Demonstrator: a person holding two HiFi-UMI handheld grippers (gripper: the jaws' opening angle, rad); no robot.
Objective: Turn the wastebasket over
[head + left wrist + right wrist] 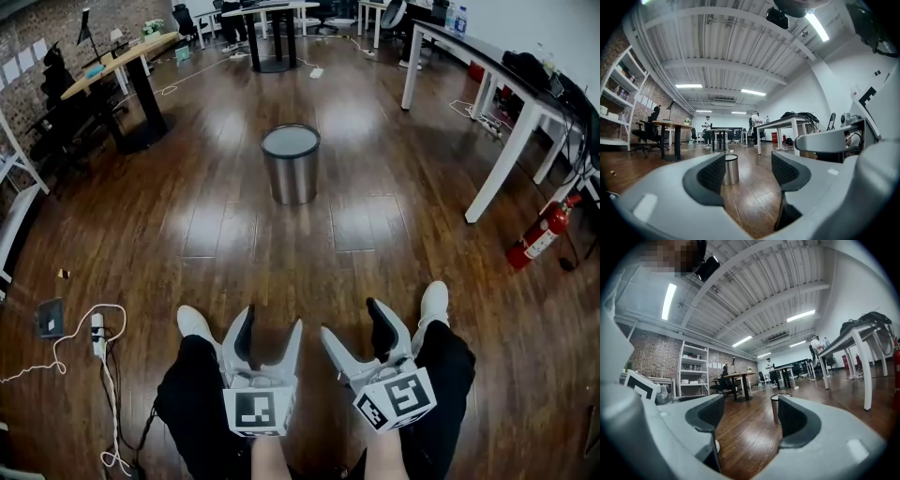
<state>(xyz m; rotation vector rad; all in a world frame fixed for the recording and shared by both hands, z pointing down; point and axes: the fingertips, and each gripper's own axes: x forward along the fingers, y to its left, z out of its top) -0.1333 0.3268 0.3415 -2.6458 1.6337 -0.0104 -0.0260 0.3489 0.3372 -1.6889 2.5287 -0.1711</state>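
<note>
Head view: the wastebasket [291,164] stands upright on the wooden floor [225,234], out in the open middle of it, well apart from both grippers and clear of the white table [506,155] toward the floor's right edge. Mouth appears to face up; whether anything lies inside I cannot tell from here.

Left gripper [272,323] and right gripper [352,321] sit low in front of the person's legs, side by side, both held level and aimed at the basket.

Left gripper view: jaws wide apart, nothing between the pads; the basket shows far off in the gap, beside the left pad. Right gripper view: same, jaws wide and empty, basket small and distant by the right pad.

Judgement: step in hand is the approach. Both tongs are carried spread and level, likely so each can take one side of the metal wall on arrival; a round, smooth basket probably wants two opposed grips to be tipped.

Writing: each marker cube [253,411] carries only black-and-white square patterns, no letters. The fire extinguisher [542,234] at the right edge has a white label, too small to read. No brand visible on the basket.
</note>
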